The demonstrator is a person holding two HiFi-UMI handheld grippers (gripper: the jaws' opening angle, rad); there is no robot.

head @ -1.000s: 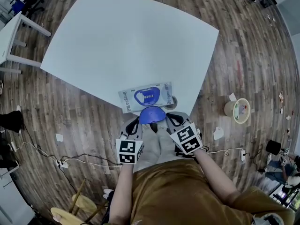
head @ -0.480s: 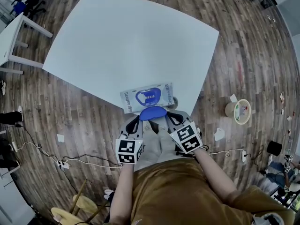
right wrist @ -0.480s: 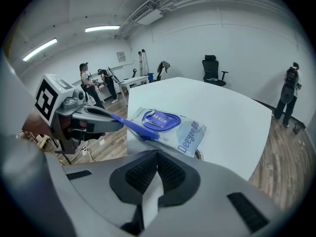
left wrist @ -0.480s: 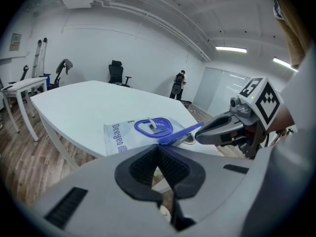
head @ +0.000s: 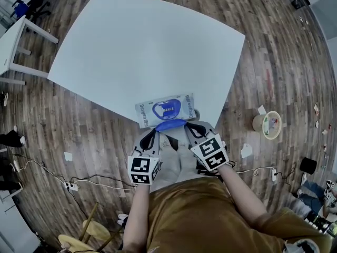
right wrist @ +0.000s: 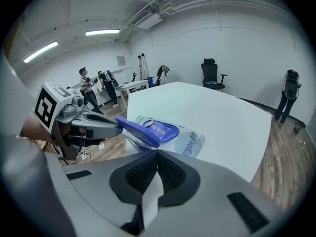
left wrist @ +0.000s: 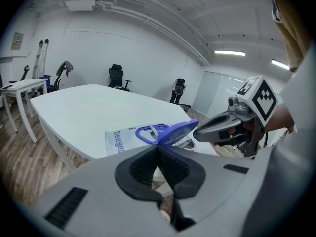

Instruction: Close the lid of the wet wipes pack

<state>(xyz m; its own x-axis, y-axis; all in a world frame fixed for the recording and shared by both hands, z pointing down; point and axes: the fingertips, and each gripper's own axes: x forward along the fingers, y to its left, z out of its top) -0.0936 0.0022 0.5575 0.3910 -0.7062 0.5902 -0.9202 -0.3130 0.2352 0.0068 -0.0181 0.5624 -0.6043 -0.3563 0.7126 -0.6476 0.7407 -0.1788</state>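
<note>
At the near edge of the table [head: 147,46], the lid [head: 170,124] of the wet wipes pack [head: 164,109] stands ajar; left gripper [head: 152,136] and right gripper [head: 191,128], both pinched empty, should press it down.

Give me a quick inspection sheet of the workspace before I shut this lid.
Surface: white table; only the pack seen on it.
Job's things: wipes pack at the near edge; blue lid raised, not closed.
Clutter: tape roll and paper scraps on the floor.
Grippers: left gripper and right gripper both shut, fingers empty, either side of the lid.
Cables: cords trail over the floor at left.
Surroundings: wood floor, side table, stool.
</note>
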